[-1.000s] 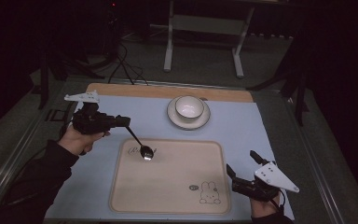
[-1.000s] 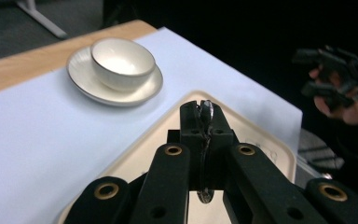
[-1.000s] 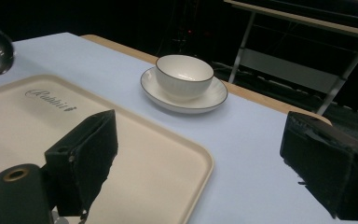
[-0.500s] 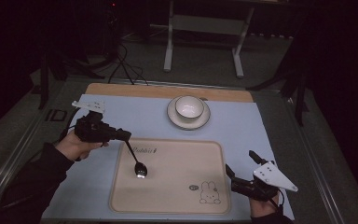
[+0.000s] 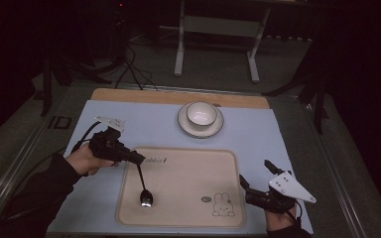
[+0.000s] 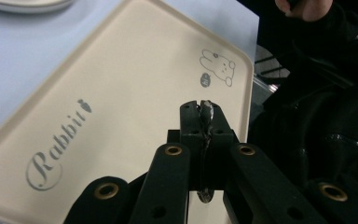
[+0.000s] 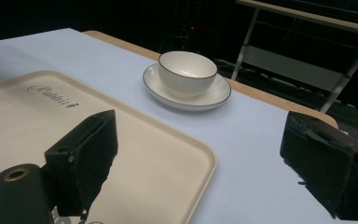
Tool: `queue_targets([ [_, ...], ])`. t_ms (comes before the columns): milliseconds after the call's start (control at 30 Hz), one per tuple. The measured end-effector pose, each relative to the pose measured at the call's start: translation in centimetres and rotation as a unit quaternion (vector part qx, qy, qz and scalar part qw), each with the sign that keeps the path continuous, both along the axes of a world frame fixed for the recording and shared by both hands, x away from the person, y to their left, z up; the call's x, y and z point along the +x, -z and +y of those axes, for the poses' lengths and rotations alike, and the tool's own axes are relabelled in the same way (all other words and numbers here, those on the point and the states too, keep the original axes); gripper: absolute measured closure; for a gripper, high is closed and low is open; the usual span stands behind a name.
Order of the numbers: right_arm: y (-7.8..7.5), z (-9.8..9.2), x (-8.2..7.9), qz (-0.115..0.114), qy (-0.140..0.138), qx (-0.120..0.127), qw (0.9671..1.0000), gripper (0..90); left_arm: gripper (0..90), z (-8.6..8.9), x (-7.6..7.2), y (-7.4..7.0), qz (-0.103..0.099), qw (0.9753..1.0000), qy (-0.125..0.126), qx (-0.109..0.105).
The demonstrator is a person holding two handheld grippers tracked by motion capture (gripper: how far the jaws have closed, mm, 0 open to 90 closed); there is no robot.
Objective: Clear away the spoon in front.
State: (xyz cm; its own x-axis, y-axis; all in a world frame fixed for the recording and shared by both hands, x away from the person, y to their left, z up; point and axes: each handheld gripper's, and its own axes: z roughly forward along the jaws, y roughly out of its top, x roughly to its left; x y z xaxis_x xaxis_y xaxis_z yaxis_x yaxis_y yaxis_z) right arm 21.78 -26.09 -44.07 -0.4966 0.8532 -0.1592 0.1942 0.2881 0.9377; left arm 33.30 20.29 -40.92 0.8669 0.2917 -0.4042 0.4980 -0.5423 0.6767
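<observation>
The spoon (image 5: 143, 184) hangs from my left gripper (image 5: 129, 156), handle clamped between the jaws, its long axis running down toward me with the bowl low over the left part of the cream tray (image 5: 188, 163); whether it touches I cannot tell. My right gripper (image 5: 252, 191), jaws apart and holding nothing, waits at the tray's right edge, farther off. Beyond the tray a cup (image 5: 201, 114) sits on its saucer (image 5: 184, 126), on the pale blue table cover (image 5: 258, 134); the room behind is dark.

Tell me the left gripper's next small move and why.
Probably lower the spoon and open: the left gripper pinches its handle, the bowl end hangs low over the tray, and the right gripper waits open beside it.
</observation>
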Motion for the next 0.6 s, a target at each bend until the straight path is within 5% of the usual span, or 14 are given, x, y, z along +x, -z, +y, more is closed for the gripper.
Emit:
queue_targets([
  [400,0.0,-0.1,0.0,0.001,0.001,0.001,1.0000,11.0,89.1,-2.0,0.8,2.4,0.035,0.9985,0.038,0.018],
  [600,0.0,-0.1,0.0,0.000,-0.001,-0.001,1.0000,11.0,88.8,-2.4,1.2,3.2,0.035,0.9984,0.041,0.018],
])
